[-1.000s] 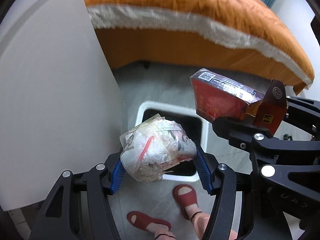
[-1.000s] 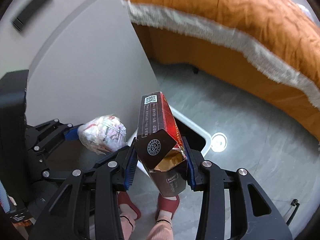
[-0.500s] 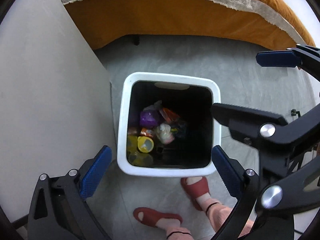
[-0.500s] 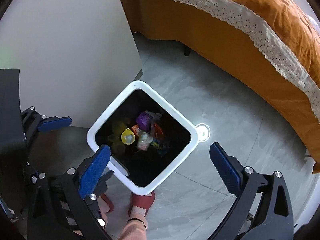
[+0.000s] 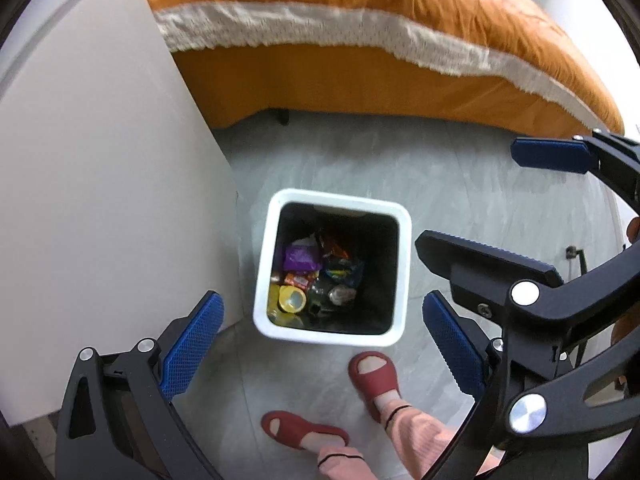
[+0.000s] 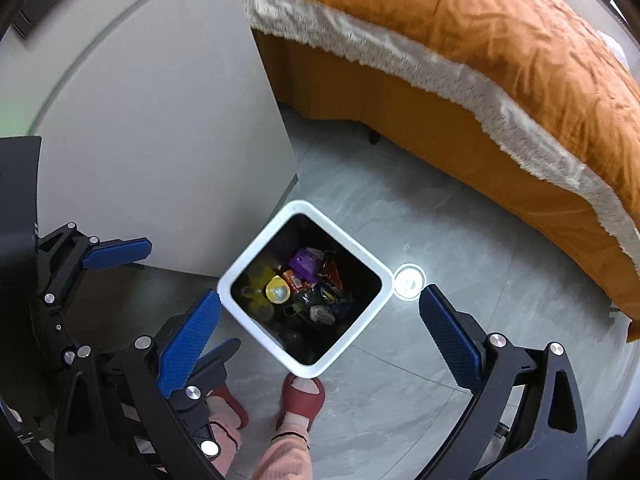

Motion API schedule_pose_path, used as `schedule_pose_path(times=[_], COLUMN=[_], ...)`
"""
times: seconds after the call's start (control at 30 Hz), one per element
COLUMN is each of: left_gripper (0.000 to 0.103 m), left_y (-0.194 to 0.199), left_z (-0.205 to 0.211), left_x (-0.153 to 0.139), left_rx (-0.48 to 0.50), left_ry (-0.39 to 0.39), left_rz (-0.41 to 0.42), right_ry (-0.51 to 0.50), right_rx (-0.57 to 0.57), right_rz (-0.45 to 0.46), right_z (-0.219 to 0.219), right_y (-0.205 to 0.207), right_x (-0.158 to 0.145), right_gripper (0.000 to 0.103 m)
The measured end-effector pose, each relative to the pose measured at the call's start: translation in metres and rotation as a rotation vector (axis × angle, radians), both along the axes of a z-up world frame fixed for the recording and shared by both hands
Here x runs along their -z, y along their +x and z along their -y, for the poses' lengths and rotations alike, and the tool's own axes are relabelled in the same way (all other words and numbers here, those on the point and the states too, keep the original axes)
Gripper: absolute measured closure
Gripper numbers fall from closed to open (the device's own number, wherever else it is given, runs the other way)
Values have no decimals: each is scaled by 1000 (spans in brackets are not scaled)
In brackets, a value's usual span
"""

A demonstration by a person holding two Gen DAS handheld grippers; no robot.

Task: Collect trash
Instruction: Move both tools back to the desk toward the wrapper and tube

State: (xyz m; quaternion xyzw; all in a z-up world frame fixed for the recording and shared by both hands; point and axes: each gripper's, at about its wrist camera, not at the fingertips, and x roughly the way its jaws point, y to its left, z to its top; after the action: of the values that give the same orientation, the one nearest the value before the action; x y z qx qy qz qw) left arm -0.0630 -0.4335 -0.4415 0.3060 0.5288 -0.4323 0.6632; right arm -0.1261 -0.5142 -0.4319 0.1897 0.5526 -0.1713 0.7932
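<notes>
A white square trash bin (image 5: 404,248) stands on the grey floor below both grippers; it also shows in the right wrist view (image 6: 256,258). Inside lie mixed trash: a purple wrapper (image 5: 301,257), a yellow cup (image 5: 292,299), orange and dark wrappers. My left gripper (image 5: 324,340) is open and empty above the bin's near side. My right gripper (image 6: 320,330) is open and empty above the bin; it shows at the right in the left wrist view (image 5: 500,216).
A white cabinet panel (image 5: 100,200) stands left of the bin. A bed with an orange cover (image 5: 360,20) lies behind. The person's feet in red slippers (image 5: 374,372) stand just before the bin. A round floor fitting (image 6: 409,281) is beside the bin.
One second ago the left gripper held a crumpled plastic wad and the right held a red box. Both opened and the items dropped into the bin. Both grippers have since risen a little.
</notes>
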Motion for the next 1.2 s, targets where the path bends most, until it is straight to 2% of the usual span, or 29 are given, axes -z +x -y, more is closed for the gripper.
schedule_pose_path(times=[0.2, 0.27, 0.4, 0.57, 0.73, 0.93, 1.2], left_gripper=[5, 5, 5, 5, 5, 5, 5], left_y=[-11, -14, -25, -33, -31, -9, 43], left_z=[-13, -17, -27, -45, -71, -109, -183], left_x=[-64, -80, -133, -207, -270, -309, -342], left_rx=[-39, -42, -47, -76, -127, -212, -404], left_ry=[-54, -63, -104, -199, -285, -330, -366], left_rz=[40, 61, 142, 215, 291, 357, 410], right_ry=[-15, -44, -118, -132, -165, -182, -176], right_rx=[37, 37, 35, 77, 53, -11, -124], right_rz=[88, 113, 185, 317, 414, 492, 560], right_z=[-5, -8, -17, -17, -31, -55, -101], right_y=[-21, -26, -37, -51, -48, -26, 19], right_x=[-65, -88, -140, -205, -261, -303, -338], right_gripper=[4, 4, 4, 4, 4, 4, 4])
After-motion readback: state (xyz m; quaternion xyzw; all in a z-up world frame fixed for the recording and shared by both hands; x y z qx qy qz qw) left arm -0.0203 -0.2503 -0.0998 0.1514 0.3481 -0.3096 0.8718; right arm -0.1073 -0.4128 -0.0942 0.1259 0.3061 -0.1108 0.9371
